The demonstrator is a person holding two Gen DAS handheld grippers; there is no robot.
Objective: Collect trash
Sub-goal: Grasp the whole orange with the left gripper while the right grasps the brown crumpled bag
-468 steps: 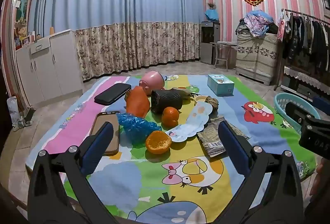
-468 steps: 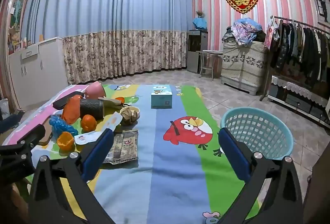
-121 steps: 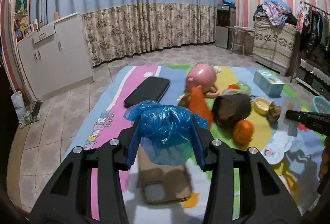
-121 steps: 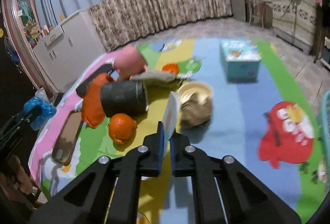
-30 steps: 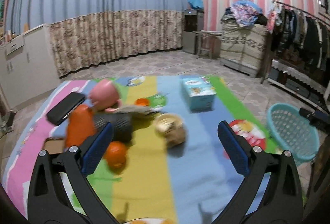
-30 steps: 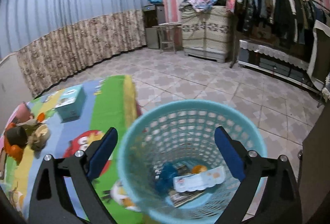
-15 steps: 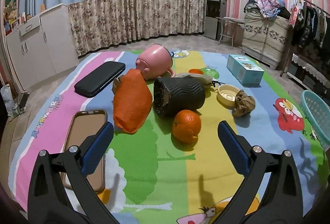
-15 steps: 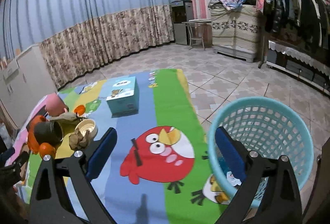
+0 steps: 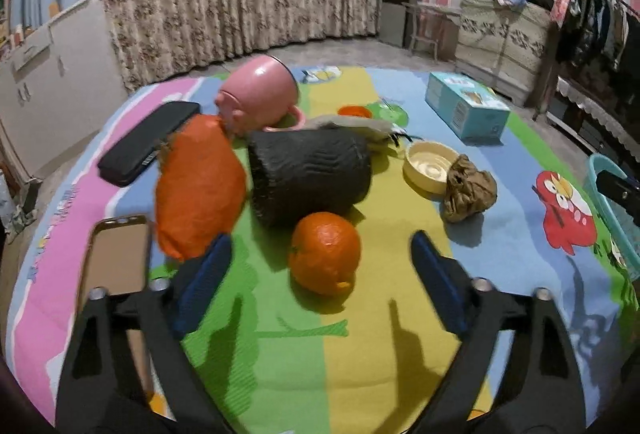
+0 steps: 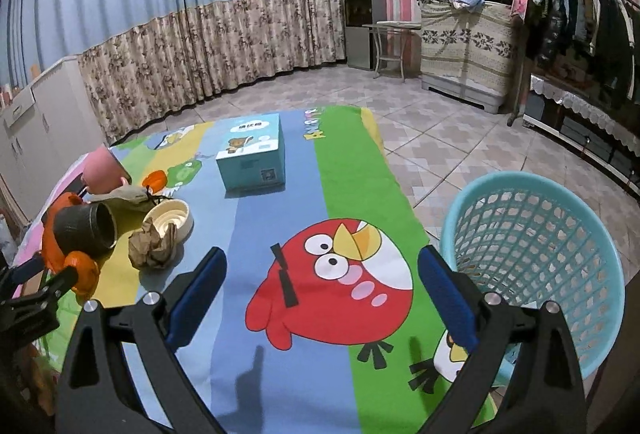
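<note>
My left gripper (image 9: 320, 254) is open and empty, low over the cartoon mat (image 9: 372, 350), with an orange (image 9: 325, 252) between its fingertips but a little beyond them. An orange plastic bag (image 9: 198, 190) lies left of it, and a crumpled brown paper ball (image 9: 469, 188) lies to the right. My right gripper (image 10: 322, 274) is open and empty above the red bird print (image 10: 336, 274). The teal trash basket (image 10: 536, 246) stands on the floor to its right. The paper ball (image 10: 154, 242) is ahead to its left.
A black cup on its side (image 9: 308, 174), a pink mug (image 9: 260, 94), a cream bowl (image 9: 430, 164), a teal tissue box (image 10: 252, 154), a black case (image 9: 148, 142) and a phone (image 9: 114, 254) lie on the mat. A cabinet, curtains and a clothes rack stand around it.
My left gripper has moved forward and down, closer to the orange. My right gripper has shifted slightly forward over the mat. Both stay open.
</note>
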